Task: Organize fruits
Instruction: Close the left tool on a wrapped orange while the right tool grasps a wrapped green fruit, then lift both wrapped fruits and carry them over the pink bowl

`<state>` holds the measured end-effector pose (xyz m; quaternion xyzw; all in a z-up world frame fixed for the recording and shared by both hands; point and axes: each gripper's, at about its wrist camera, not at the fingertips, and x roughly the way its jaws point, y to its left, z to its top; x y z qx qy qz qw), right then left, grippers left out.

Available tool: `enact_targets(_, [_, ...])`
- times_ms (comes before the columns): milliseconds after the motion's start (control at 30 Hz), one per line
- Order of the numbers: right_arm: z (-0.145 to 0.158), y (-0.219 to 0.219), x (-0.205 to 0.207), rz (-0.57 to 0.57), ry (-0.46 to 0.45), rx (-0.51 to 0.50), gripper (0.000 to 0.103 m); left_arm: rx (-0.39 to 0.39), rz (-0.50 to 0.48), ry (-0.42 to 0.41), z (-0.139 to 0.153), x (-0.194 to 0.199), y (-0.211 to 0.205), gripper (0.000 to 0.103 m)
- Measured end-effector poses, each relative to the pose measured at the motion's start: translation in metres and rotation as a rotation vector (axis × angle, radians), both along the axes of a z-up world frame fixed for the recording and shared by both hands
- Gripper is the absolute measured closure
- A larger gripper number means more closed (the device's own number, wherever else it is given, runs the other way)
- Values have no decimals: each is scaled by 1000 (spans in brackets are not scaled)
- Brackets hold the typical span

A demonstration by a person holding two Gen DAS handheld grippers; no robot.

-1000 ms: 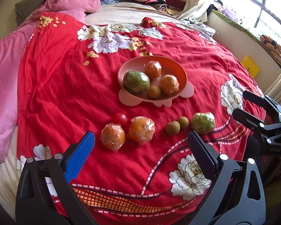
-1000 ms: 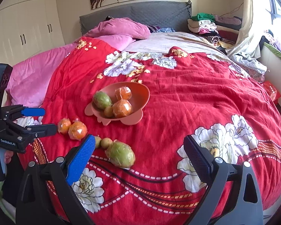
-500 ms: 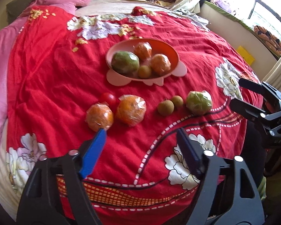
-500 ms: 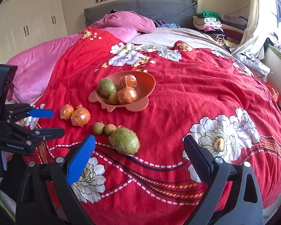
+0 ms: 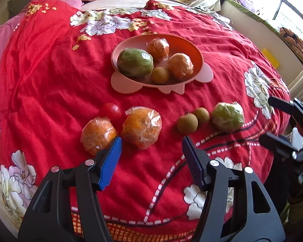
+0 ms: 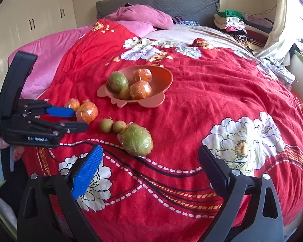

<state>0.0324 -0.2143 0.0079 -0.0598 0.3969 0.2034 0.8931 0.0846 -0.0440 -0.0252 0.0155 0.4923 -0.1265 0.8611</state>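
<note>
A pink bowl (image 5: 200, 57) on the red bedspread holds a wrapped green fruit, two wrapped oranges and a small brown fruit. In front of it lie two wrapped oranges (image 5: 141, 128) (image 5: 98, 134), a red tomato (image 5: 110, 110), two small brown fruits (image 5: 186, 123) and a wrapped green fruit (image 5: 227, 117). My left gripper (image 5: 151, 147) is open and empty, just short of the larger orange. My right gripper (image 6: 149, 163) is open and empty, just short of the green fruit (image 6: 137, 139). The bowl (image 6: 165, 80) also shows in the right wrist view.
The red floral bedspread (image 6: 222, 92) covers the bed. Pink pillows (image 6: 139, 18) and a grey headboard stand at the far end. Folded clothes (image 6: 236, 24) are piled at the far right. White wardrobes (image 6: 36, 20) line the left wall.
My left gripper has moved forward and down toward the loose oranges, and its jaws have narrowed somewhat. My right gripper has moved closer to the wrapped green fruit.
</note>
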Motion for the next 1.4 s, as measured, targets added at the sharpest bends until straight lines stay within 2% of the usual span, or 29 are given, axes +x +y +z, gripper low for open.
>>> enact_targets(267, [-11,6,5,27,25,-1,11,12,14,-15,1,12,-1,51])
enact_targets(367, [-15,9,8,36,34,-6,18,34,6,-25,0,17,-4,52])
enact_targets(467, [-18,12,11,43,39,-14,24,90,-4,-40,-2,18,-8,52])
enact_targets(533, [-21,14,14,49,38,-24,32,120,-11,-49,-4,19,-11,52])
enact_targets(733, [-33,23,26,85,54,-43,46,136,-15,-45,-7,23,-13,52])
enact_targets(967, [-39,33,36,131,51,-38,57,140,-19,-32,-9,28,-16,52])
enact_targets(1100, [-42,31,41,131,59,-9,59,141,-18,-17,-15,31,-17,57])
enact_targets(1167, [-42,25,42,122,69,31,60,136,-19,-12,-16,31,-19,62])
enact_targets(1400, [-34,9,37,79,77,109,61,105,-17,0,-16,32,-19,65])
